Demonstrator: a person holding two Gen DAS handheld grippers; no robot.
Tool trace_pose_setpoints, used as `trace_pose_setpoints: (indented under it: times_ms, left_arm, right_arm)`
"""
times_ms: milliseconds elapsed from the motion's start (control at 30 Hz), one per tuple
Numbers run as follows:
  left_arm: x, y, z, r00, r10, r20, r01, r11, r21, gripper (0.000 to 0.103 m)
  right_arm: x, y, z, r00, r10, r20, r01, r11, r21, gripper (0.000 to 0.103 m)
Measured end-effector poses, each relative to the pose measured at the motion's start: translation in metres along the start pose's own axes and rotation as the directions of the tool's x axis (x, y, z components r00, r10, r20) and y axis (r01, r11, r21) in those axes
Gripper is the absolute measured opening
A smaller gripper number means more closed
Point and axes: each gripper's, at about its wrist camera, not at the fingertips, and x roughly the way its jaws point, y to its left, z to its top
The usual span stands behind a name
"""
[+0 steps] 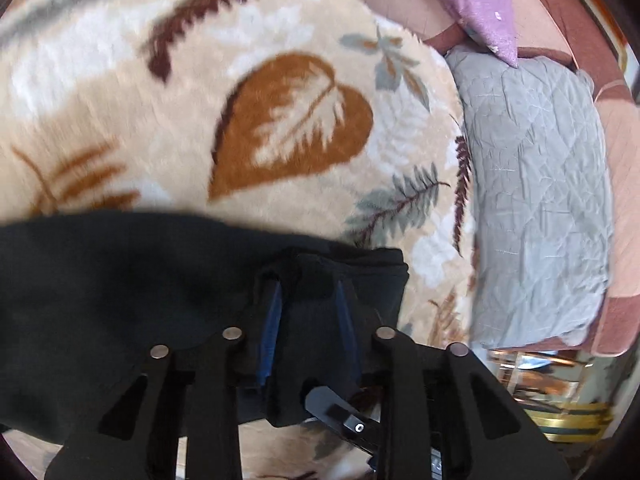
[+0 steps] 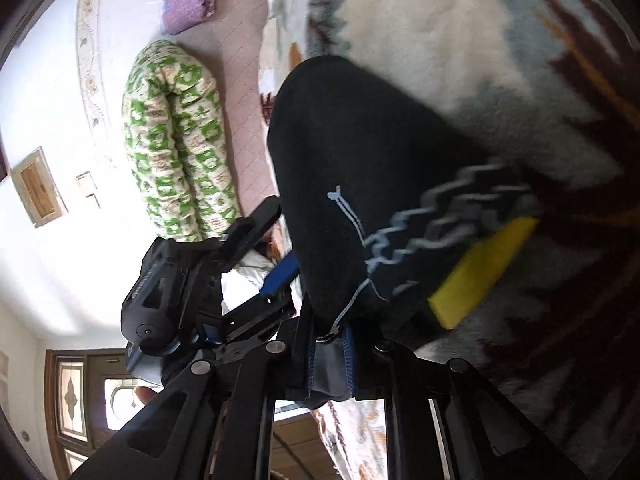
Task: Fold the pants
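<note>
The left gripper (image 1: 308,280) is clenched on a bunched corner of the black pants (image 1: 120,280); dark cloth is seen pinched between its blue-lined fingers (image 1: 270,312). The right gripper (image 2: 328,344) is nearly closed, and an edge of the same pants, near the pale zigzag stitching (image 2: 440,216), is caught between its jaws, so both ends are judged to be held.

From the left gripper outward, the pants are spread leftward as a dark sheet over the leaf-patterned blanket (image 1: 292,120) on the bed. Beyond the blanket, to the right of the left gripper, a grey quilted pillow (image 1: 540,200) lies, with a purple cushion (image 1: 476,4) above it. In the right wrist view a yellow block (image 2: 484,272) is seen just beside the stitched hem; what it is cannot be told. A green-patterned bolster (image 2: 176,140) lies well apart, on the far side of the left gripper seen there.

The fabric is judged to be soft, light and limp, likely to sag and crease wherever it is unsupported. A hold at corners or along seams and hems, where layers are thickest, is judged safest, with tension kept between the two grips so that the fold falls straight.
</note>
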Motion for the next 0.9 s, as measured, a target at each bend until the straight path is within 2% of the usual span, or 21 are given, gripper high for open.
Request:
trace_pose_setpoints:
  times_ms: [67, 133, 233, 300, 333, 433, 467, 567, 700, 800, 867, 900]
  left_arm:
    - [-0.003, -0.006, 0.0, 0.992, 0.117, 0.036, -0.119, 0.992, 0.045, 0.025]
    - [0.003, -0.01, -0.002, 0.981, 0.192, 0.037, -0.194, 0.977, 0.091, 0.025]
    - [0.016, -0.012, -0.008, 0.96, 0.277, 0.044, -0.28, 0.951, 0.131, 0.025]
    - [0.019, -0.014, -0.01, 0.951, 0.302, 0.068, -0.309, 0.94, 0.147, 0.026]
    - [0.018, -0.014, -0.011, 0.951, 0.3, 0.075, -0.308, 0.941, 0.139, 0.025]
    - [0.001, -0.003, -0.013, 0.97, 0.233, 0.064, -0.238, 0.969, 0.073, 0.025]
    - [-0.007, 0.003, -0.014, 0.974, 0.219, 0.063, -0.223, 0.973, 0.055, 0.025]
    - [-0.043, 0.022, -0.023, 0.976, 0.199, 0.092, -0.2, 0.98, 0.007, 0.025]
    - [-0.107, 0.057, -0.051, 0.973, 0.148, 0.179, -0.14, 0.988, -0.059, 0.025]
    - [-0.154, 0.092, -0.081, 0.961, 0.138, 0.24, -0.115, 0.988, -0.107, 0.028]
    - [-0.185, 0.12, -0.106, 0.937, 0.198, 0.287, -0.163, 0.976, -0.143, 0.046]
    - [-0.194, 0.132, -0.117, 0.922, 0.233, 0.308, -0.189, 0.968, -0.165, 0.051]
  right_arm:
    - [0.003, 0.005, 0.0, 1.0, -0.001, 0.001, 0.001, 1.0, -0.023, 0.012]
    - [0.008, 0.004, 0.0, 1.0, -0.011, 0.001, 0.011, 1.0, -0.015, 0.012]
    - [0.01, -0.006, 0.001, 0.999, -0.047, 0.021, 0.047, 0.999, 0.012, 0.01]
    - [0.01, -0.006, 0.001, 0.997, -0.065, 0.032, 0.065, 0.998, 0.009, 0.009]
    - [0.011, -0.005, 0.0, 0.996, -0.077, 0.038, 0.077, 0.997, 0.004, 0.009]
    - [0.011, 0.0, 0.0, 0.996, -0.086, 0.029, 0.086, 0.996, 0.011, 0.015]
    - [0.009, 0.001, 0.001, 0.997, -0.078, 0.02, 0.078, 0.997, 0.024, 0.022]
    - [-0.014, 0.007, -0.003, 0.998, -0.064, 0.009, 0.064, 0.998, 0.028, 0.037]
    - [-0.05, 0.028, -0.011, 0.996, -0.067, 0.061, 0.07, 0.997, -0.045, 0.046]
    - [-0.052, 0.051, -0.028, 0.992, -0.109, 0.06, 0.117, 0.983, -0.141, 0.053]
    - [-0.037, 0.068, -0.048, 0.989, -0.145, 0.023, 0.146, 0.963, -0.227, 0.055]
    - [-0.026, 0.075, -0.06, 0.986, -0.164, 0.002, 0.158, 0.95, -0.269, 0.058]
